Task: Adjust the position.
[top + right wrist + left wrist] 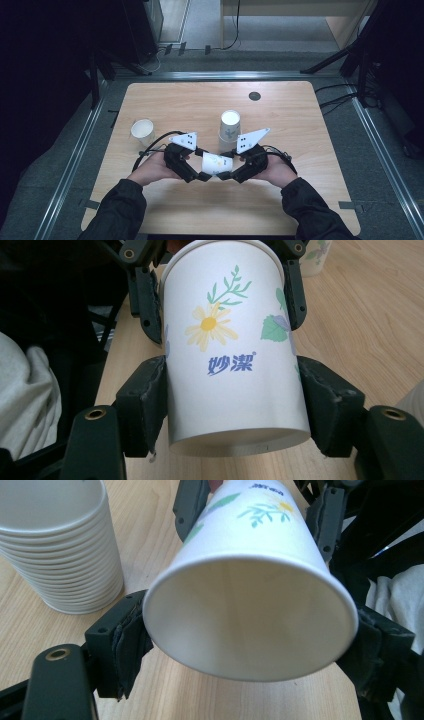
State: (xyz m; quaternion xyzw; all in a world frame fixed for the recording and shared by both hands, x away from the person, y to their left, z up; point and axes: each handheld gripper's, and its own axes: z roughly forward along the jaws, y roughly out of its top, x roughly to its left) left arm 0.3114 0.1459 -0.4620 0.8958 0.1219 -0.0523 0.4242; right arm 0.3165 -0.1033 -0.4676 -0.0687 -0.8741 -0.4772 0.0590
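A flowered paper cup [216, 164] lies on its side above the near middle of the table [295, 105], held up between the two grippers just in front of the stack of cups [229, 130]. The right gripper [231, 174] has its jaws closed on the cup's base end; in the right gripper view its pads [150, 400] press both sides of the cup [232, 355], printed flower facing the camera. The left gripper [202, 176] sits at the cup's open end; in the left gripper view the rim [250, 620] lies between its pads [127, 640], which touch the rim on both sides, jaws fairly wide. A single cup [142, 131] stands well to the left of the stack, mouth up. The stack shows beside the held cup in the left gripper view [60, 545].
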